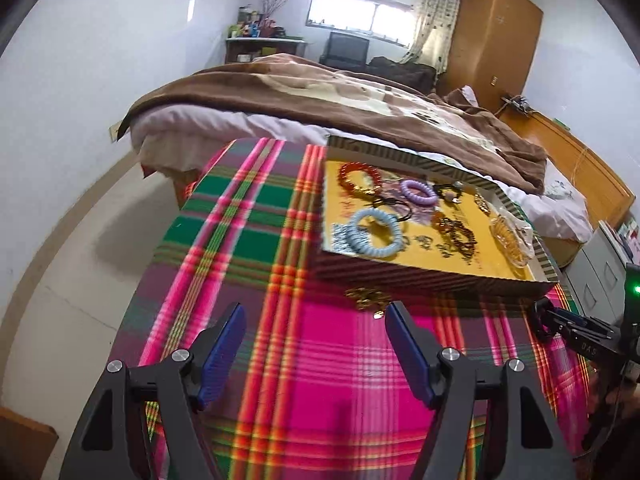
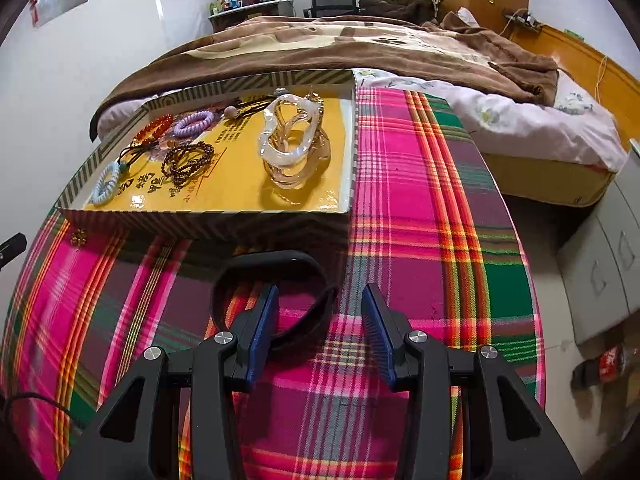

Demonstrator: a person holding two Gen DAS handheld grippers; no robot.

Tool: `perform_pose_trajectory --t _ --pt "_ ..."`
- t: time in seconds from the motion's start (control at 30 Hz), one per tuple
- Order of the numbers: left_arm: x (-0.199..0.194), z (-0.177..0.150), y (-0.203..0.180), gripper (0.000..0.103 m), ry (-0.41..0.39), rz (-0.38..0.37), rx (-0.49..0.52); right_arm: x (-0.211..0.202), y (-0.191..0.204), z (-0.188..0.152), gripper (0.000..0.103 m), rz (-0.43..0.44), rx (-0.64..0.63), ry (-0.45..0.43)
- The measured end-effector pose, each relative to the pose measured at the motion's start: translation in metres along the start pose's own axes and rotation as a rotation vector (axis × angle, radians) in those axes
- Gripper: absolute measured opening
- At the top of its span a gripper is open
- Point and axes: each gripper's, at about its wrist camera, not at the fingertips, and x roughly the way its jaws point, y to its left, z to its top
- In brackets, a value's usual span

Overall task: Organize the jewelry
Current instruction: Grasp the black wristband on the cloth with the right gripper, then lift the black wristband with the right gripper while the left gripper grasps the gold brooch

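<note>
A shallow striped box [image 1: 432, 280] with a yellow floor stands on the plaid tablecloth; it also shows in the right wrist view [image 2: 200, 222]. It holds a light blue coil band [image 1: 374, 233], a purple coil band [image 1: 419, 192], a red bead bracelet [image 1: 360, 178], brown beads [image 2: 186, 162] and clear glass bangles [image 2: 290, 142]. A small gold piece [image 1: 366, 298] lies on the cloth before the box. A black band [image 2: 276, 300] lies on the cloth. My left gripper [image 1: 314, 312] is open and empty above the cloth. My right gripper [image 2: 320, 292] is open, its left finger inside the band's loop.
The plaid cloth [image 2: 420, 220] covers a round table. A bed with a brown blanket [image 1: 320, 92] lies behind it. Grey drawers [image 2: 604, 264] stand at the right, with a bottle [image 2: 604, 364] on the floor. The right gripper's body [image 1: 580, 332] shows at the left view's right edge.
</note>
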Motion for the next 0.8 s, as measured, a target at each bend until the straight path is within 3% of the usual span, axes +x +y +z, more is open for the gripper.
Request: perform_pose_trajectory --t 0.27,0.33,0.47,0.8 --pt "0.013 -0.007 0.009 0.073 0.032 -0.001 -0.013 0.001 0.007 -0.001 0.042 -0.057 -0.020 -0.007" --pt "0.017 -0.008 0.008 0.073 0.042 -0.005 -0.012 0.000 0.009 -0.001 0.027 -0.050 -0.024 -0.012" --pt "0.022 -0.007 0.008 0.073 0.053 -0.006 -0.008 -0.001 0.011 -0.002 0.012 -0.057 -0.027 -0.017" --pt "0.048 -0.001 0.000 0.073 0.107 -0.009 0.027 -0.016 -0.002 -0.013 0.010 0.005 0.047 -0.058"
